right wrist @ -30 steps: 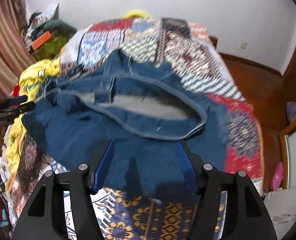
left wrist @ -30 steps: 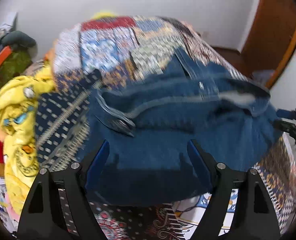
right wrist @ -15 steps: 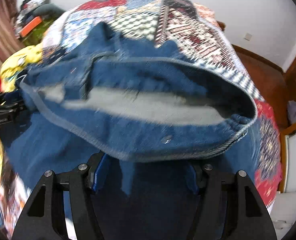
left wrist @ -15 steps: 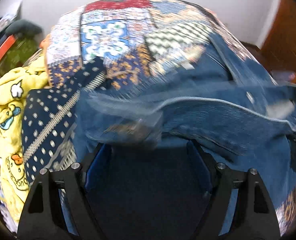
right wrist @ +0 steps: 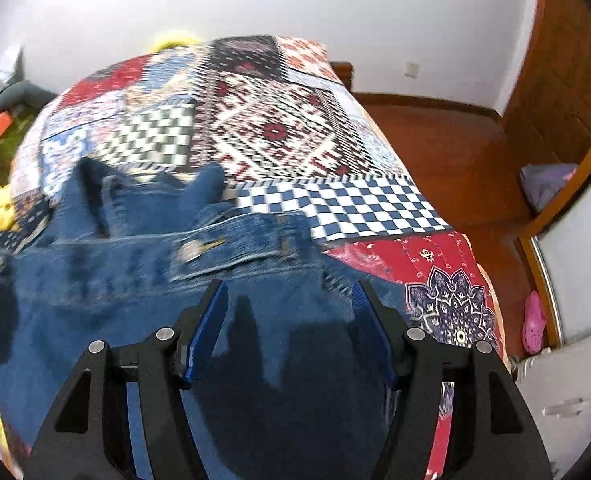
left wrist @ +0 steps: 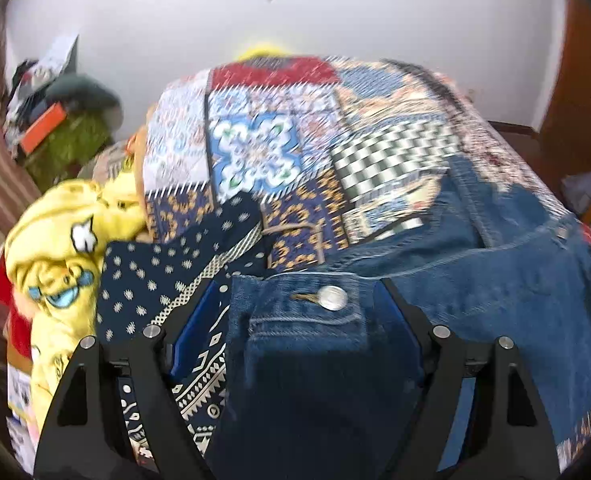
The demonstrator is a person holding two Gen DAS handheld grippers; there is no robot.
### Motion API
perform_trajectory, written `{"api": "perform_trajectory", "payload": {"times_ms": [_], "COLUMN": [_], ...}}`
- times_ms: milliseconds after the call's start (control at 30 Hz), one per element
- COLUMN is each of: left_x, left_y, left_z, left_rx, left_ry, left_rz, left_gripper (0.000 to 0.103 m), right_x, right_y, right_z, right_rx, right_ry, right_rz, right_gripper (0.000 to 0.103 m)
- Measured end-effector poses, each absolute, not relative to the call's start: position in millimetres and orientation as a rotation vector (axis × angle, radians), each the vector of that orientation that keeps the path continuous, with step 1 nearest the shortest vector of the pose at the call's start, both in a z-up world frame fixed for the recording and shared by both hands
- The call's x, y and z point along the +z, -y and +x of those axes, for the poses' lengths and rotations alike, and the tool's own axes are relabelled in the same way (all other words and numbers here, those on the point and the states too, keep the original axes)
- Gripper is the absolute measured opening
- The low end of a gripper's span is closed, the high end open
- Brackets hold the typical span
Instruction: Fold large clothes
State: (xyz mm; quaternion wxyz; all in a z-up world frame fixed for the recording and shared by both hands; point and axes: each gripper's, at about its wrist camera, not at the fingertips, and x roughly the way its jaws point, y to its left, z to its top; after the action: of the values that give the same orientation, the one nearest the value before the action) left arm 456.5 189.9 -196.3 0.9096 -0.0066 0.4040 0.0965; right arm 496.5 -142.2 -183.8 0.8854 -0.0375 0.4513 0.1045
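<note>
One jeans (left wrist: 475, 292), two tools

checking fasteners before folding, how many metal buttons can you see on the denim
1 metal button, on the denim garment, on the waistband tab between the left tool's fingers; the right wrist view shows the same one, blurred. Others may be hidden in the folds.

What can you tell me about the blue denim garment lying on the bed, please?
The denim garment is dark blue, heavy-looking cloth with pale stitching. A silver metal button sits beside a buttonhole on its waistband. It lies rumpled on the patchwork bedspread, with its waistband end reaching between the left claw's fingers and more denim between the right claw's. Whether either grips it is unclear.
</note>
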Motion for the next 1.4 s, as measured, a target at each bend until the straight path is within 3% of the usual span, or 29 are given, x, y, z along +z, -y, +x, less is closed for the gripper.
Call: {"api": "perform_trajectory", "payload": {"times_ms": [267,567,700,1200,1233,1400], "left_x": [-181.8,-238.7,-256.6,-253.1,-254.0,-258.0], "left_y": [-143.4,-123.2,-137.1,-201.0,-208.9,-238.8], "left_z": [419.0,409.8,392.8,318.0,310.6,276.5], "left_rx": [-0.026,-0.035,-0.015,0.154,0.176,0.302], "left_ry": [-0.805,-0.938,-0.906,-0.815,-0.818,-0.798], "left_rz": [-0.026,-0.029,0.003,-0.052,-0.095,-0.276], "left_gripper": [0.079,0.079,0.08,0.08,0.084,0.085], "right_x": [-166.8,-210.1,-217.3,-195.1,-195.6,-195.6], "right_y": [87.7,62.3,86.1,166.3,169.4,203.6], "right_z": [442.5,419.1,422.6,394.9,391.8,385.7], "right_rx": [0.449,0.524,0.48,0.269,0.256,0.226], "right_ry": [-0.904,-0.99,-1.007,-0.944,-0.942,-0.98], "right_rz": [-0.131,-0.251,-0.217,-0.247,-0.255,-0.133], "right_gripper": [0.061,0.061,0.074,0.074,0.074,0.074]}}
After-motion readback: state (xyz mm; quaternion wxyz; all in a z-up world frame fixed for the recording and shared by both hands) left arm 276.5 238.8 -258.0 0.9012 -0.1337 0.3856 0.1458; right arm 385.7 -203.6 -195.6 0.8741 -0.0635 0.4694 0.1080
